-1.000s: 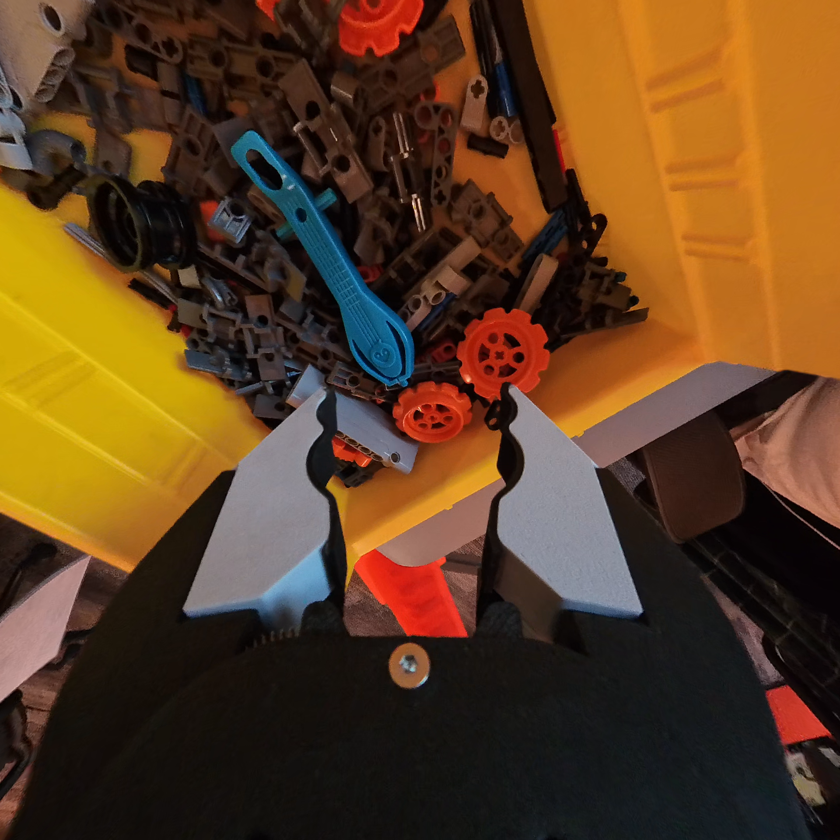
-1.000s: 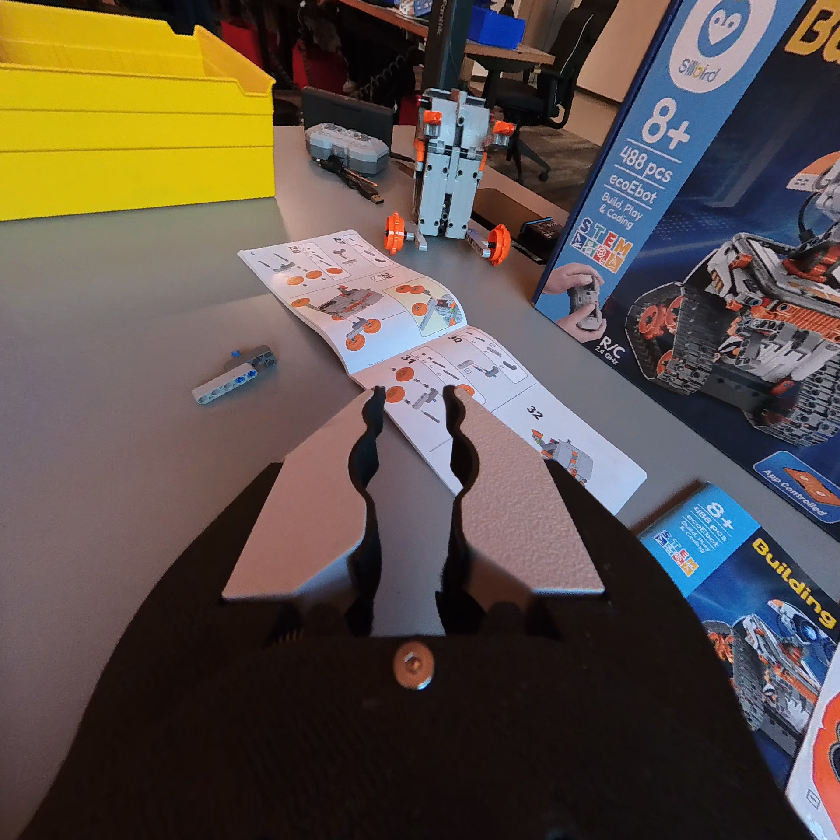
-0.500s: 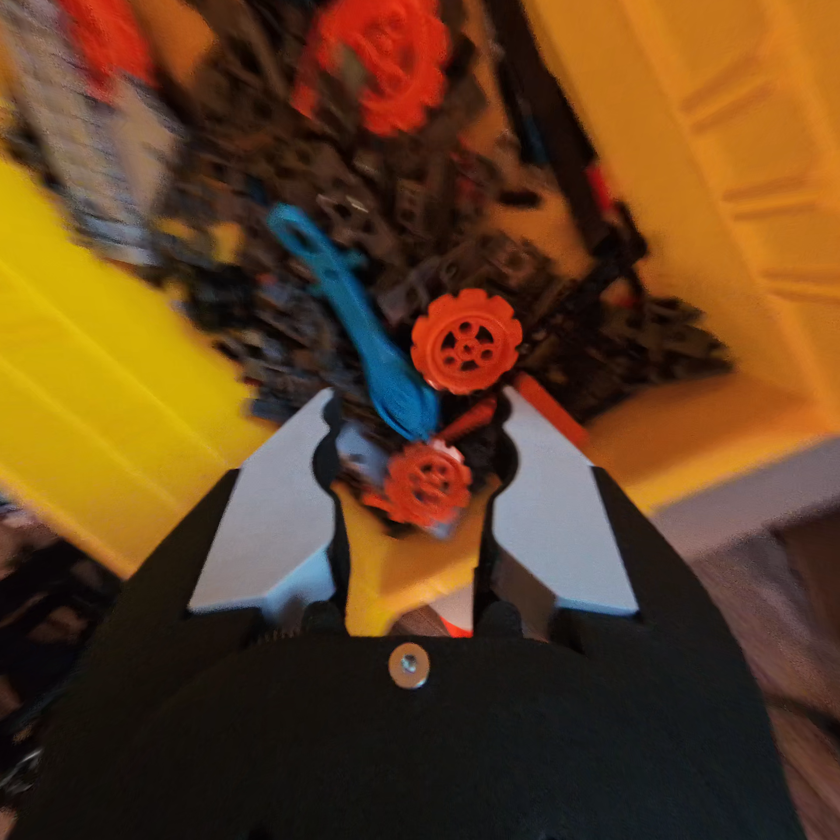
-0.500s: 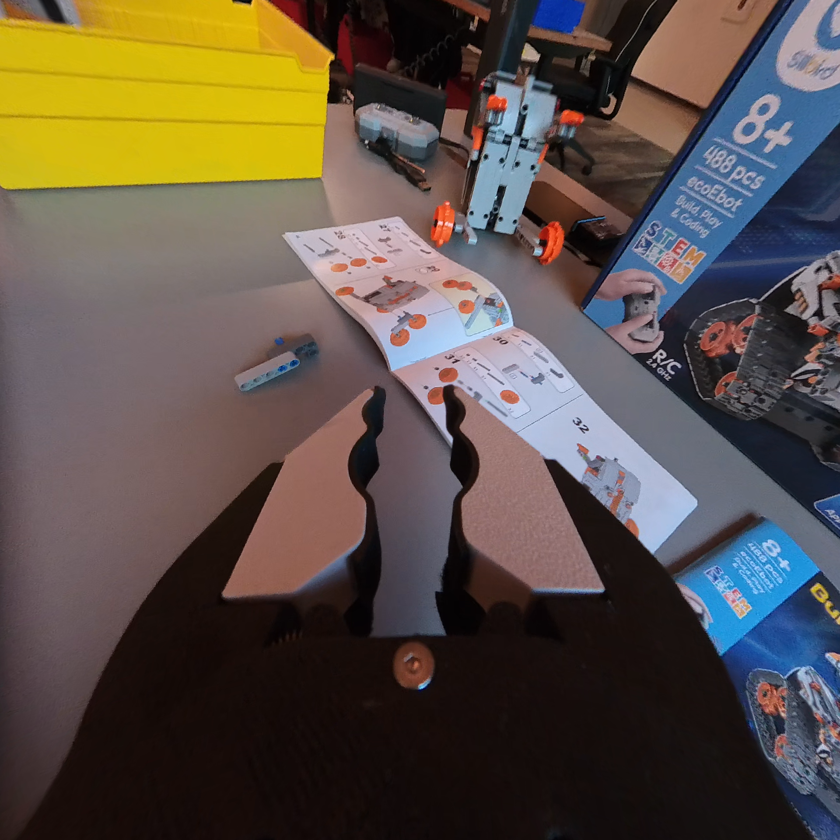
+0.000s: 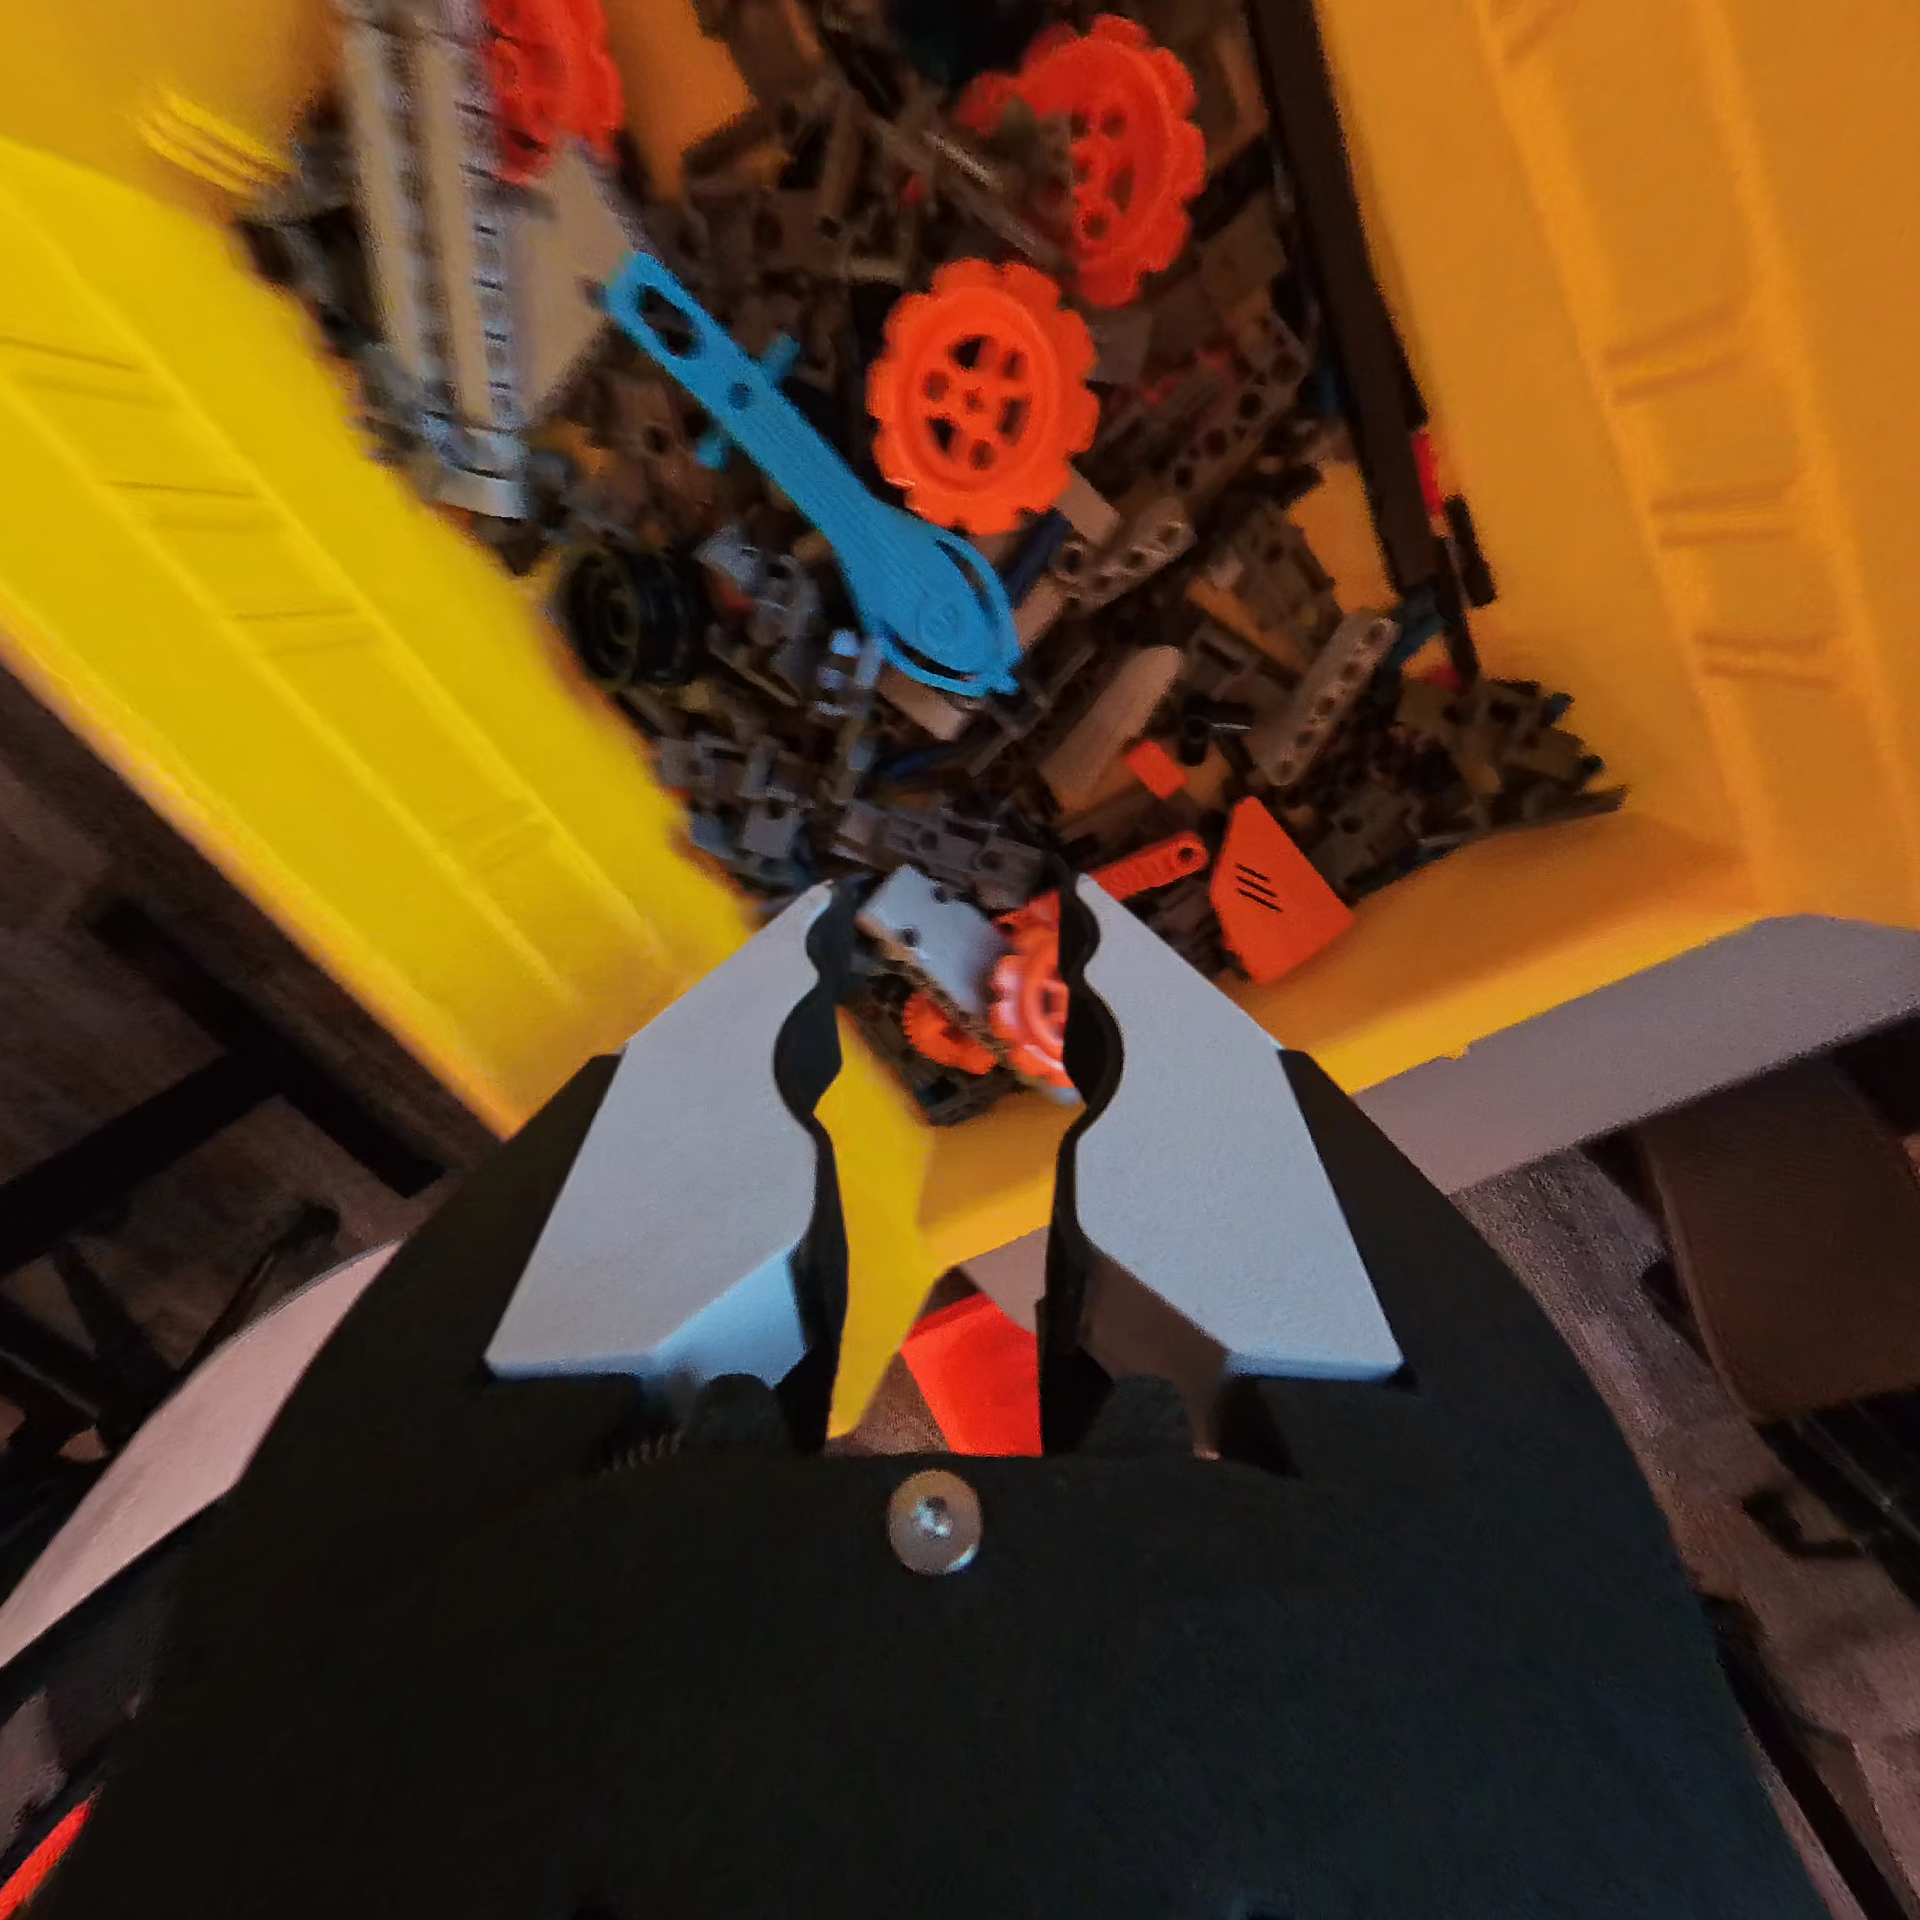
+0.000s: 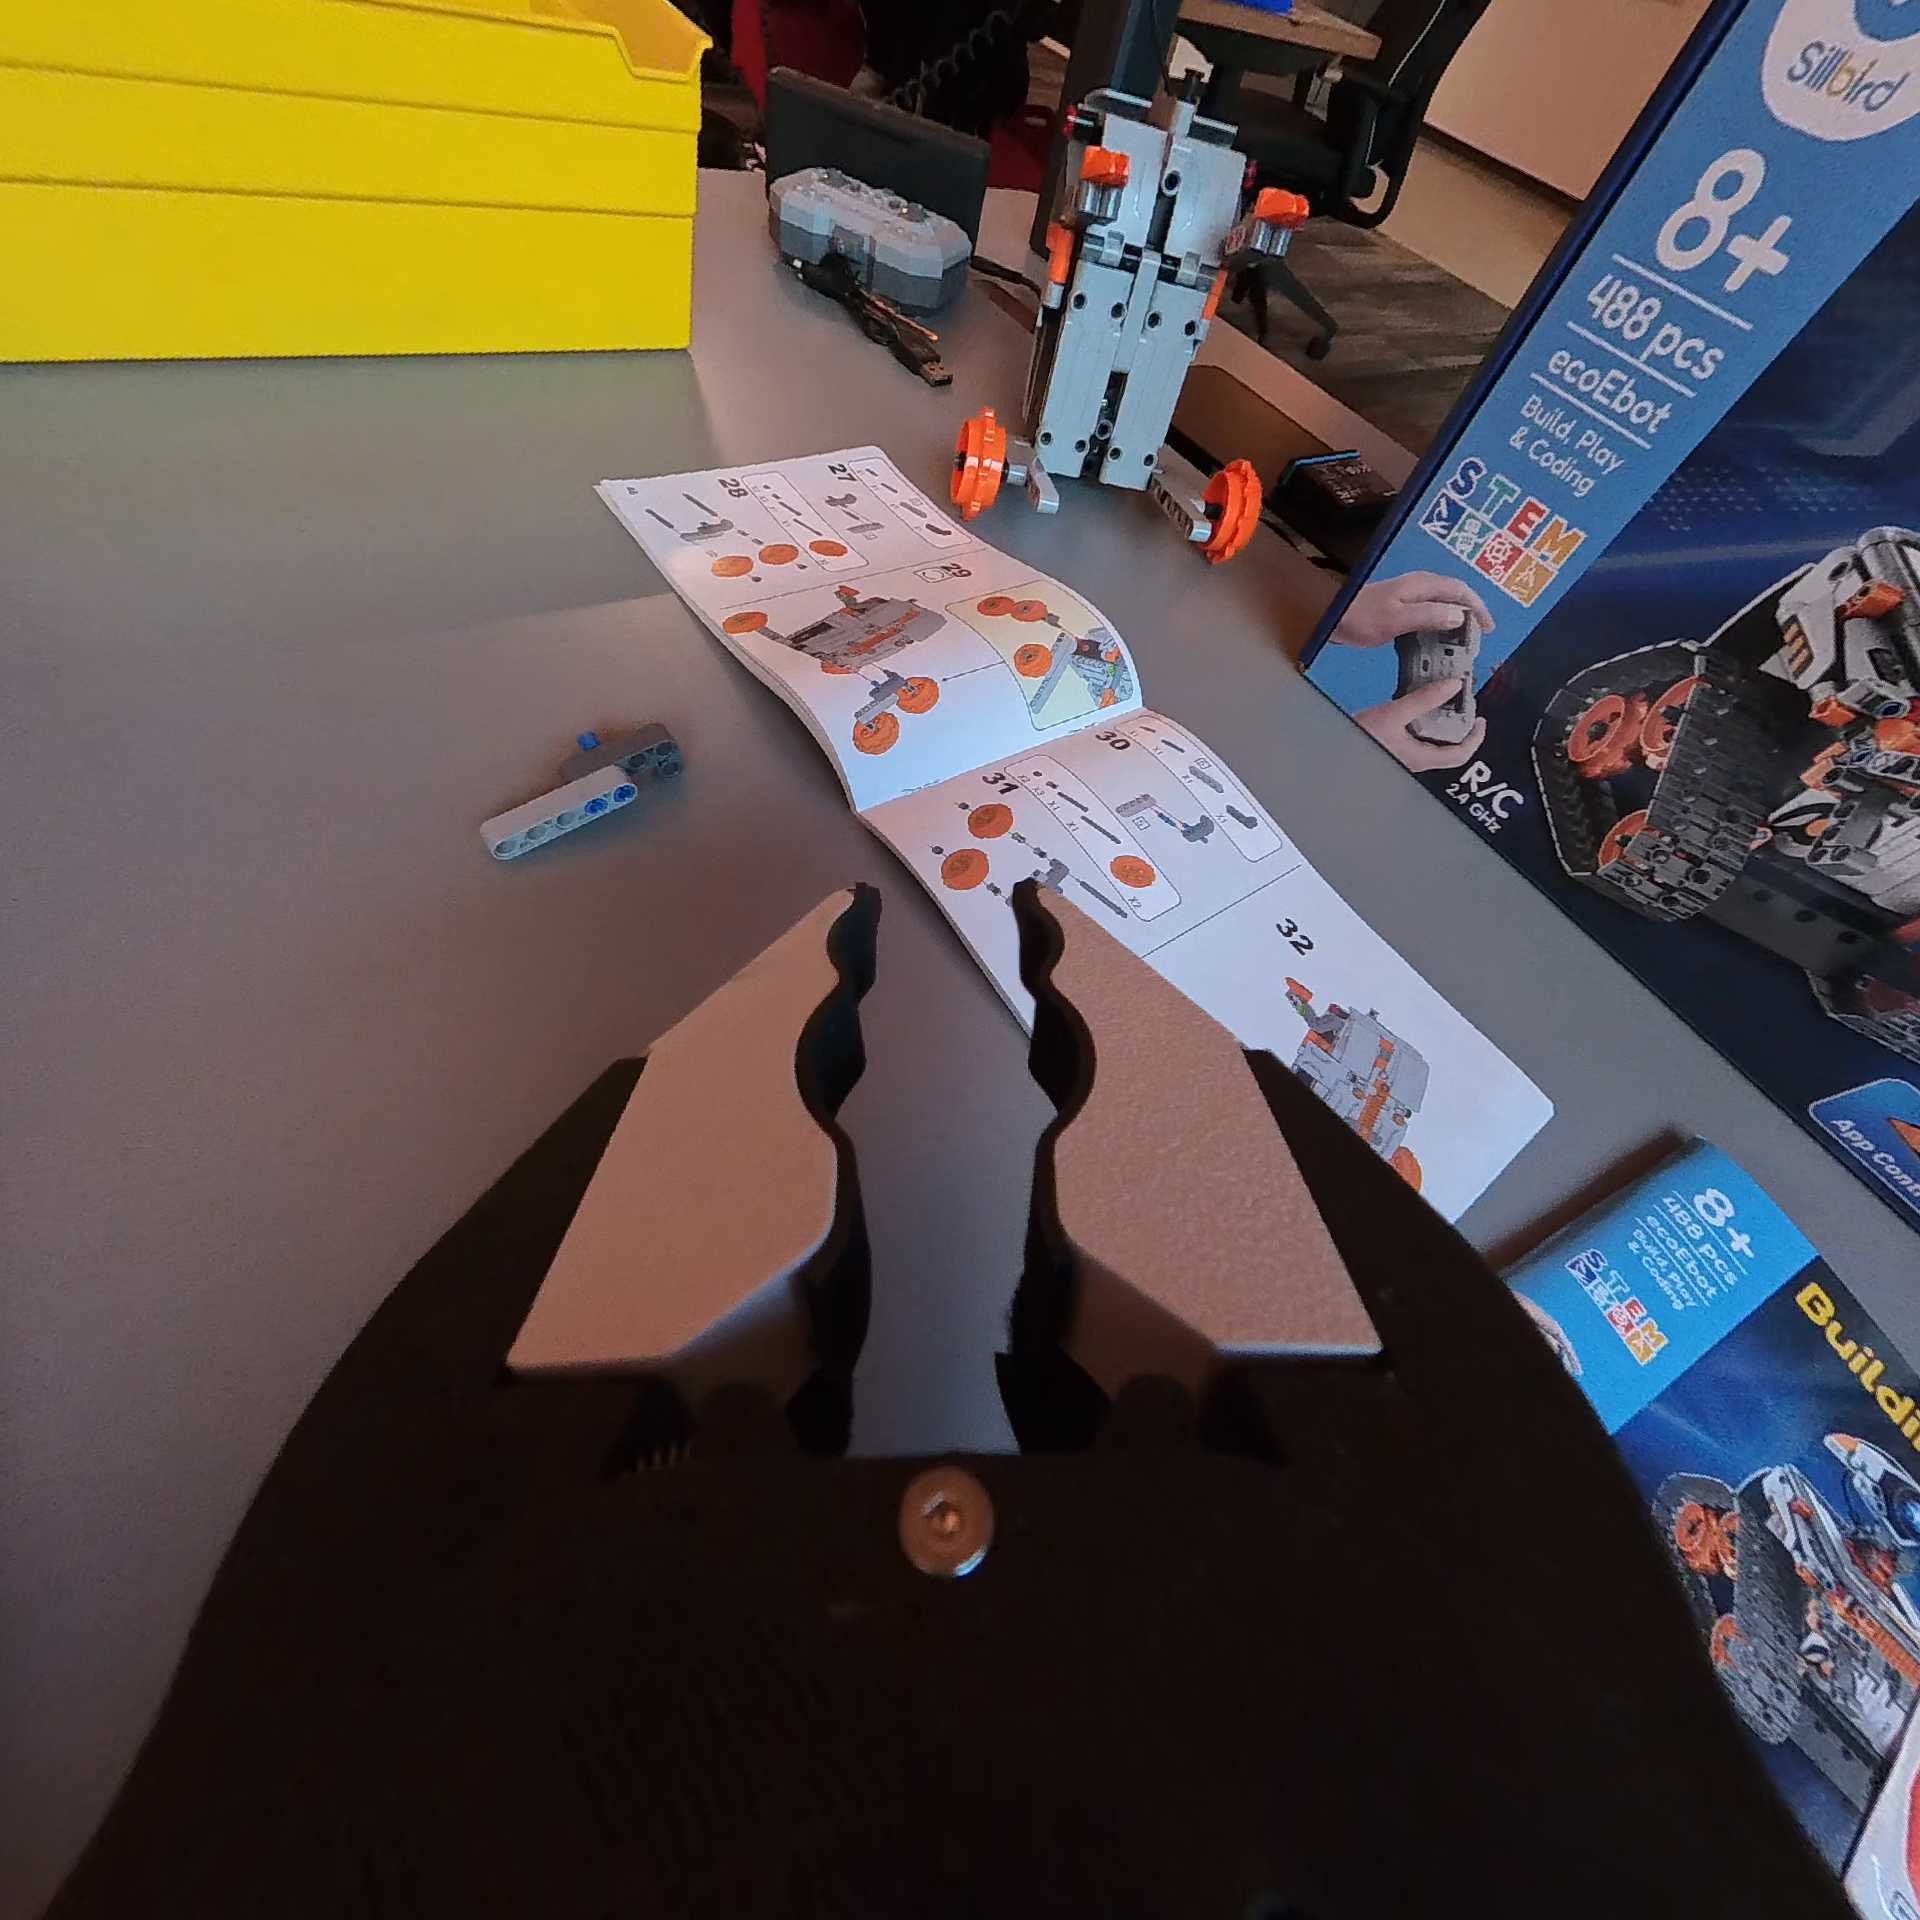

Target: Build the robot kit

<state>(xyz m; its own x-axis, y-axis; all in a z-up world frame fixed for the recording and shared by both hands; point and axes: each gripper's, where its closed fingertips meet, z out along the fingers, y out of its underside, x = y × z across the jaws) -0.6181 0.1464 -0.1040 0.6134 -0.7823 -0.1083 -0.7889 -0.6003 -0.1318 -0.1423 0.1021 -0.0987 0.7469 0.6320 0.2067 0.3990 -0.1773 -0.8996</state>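
My left gripper (image 5: 951, 904) reaches into a yellow bin (image 5: 312, 623) of loose building parts. Its jaws are closed in on a small grey-and-orange wheel assembly (image 5: 977, 987) at the bin's near corner; the orange wheel touches the right finger. A blue flat tool (image 5: 831, 499) and a large orange gear wheel (image 5: 977, 395) lie farther in the pile. My right gripper (image 6: 940, 899) hovers low over a grey table (image 6: 260, 1039), its jaws a little apart and empty. Its tips are at the edge of an open instruction booklet (image 6: 935, 665). A small grey beam piece (image 6: 582, 800) lies to the left.
An orange panel (image 5: 1273, 899) lies right of the left gripper. On the table stand a partly built grey-and-orange model (image 6: 1127, 312), a grey battery box (image 6: 868, 234), the yellow bin (image 6: 343, 208) at far left, a large blue product box (image 6: 1662, 520) at right and a blue booklet (image 6: 1766, 1455). Tip to tip, the grippers are about 50 centimetres apart. The left gripper is farther from the partly built grey-and-orange model (image 6: 1127, 312), some 40 centimetres, than the right, some 30 centimetres.
The left gripper went down into the bin's corner and narrowed around the wheel assembly; the view shifted and blurred. The right gripper drifted back and left over the table, its jaws unchanged.
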